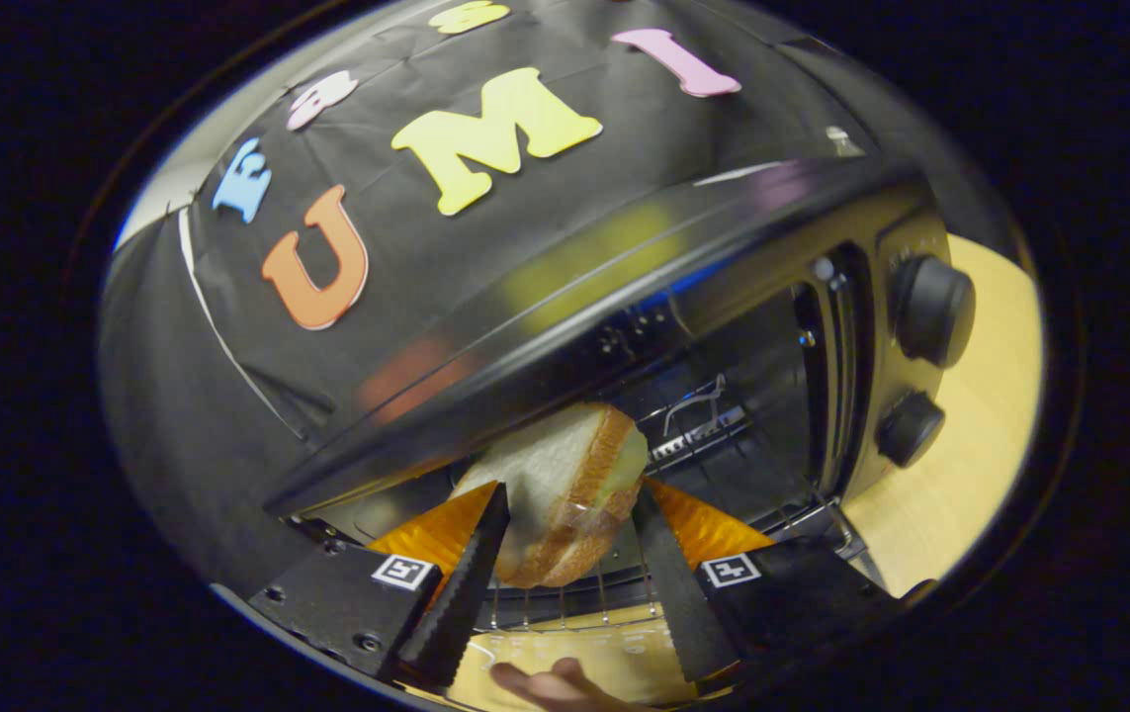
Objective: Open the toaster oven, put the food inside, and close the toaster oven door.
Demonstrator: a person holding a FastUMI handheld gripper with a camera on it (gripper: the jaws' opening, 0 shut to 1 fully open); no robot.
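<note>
My gripper (569, 494) is shut on a slice of white bread (565, 480) with a brown crust, held upright between the two fingertips. The bread sits at the mouth of the black toaster oven (624, 287), whose cavity is open just beyond the fingers. Inside, a wire rack (698, 425) shows behind the bread. The oven door (565, 648) is folded down beneath my fingers, with pale wood showing through its glass. The whole scene appears tilted.
Two black knobs (930, 307) (909, 427) sit on the oven's control panel beside the cavity. The oven stands on a light wooden table (960, 475). Part of a person's hand (555, 684) shows below the door, under my fingers.
</note>
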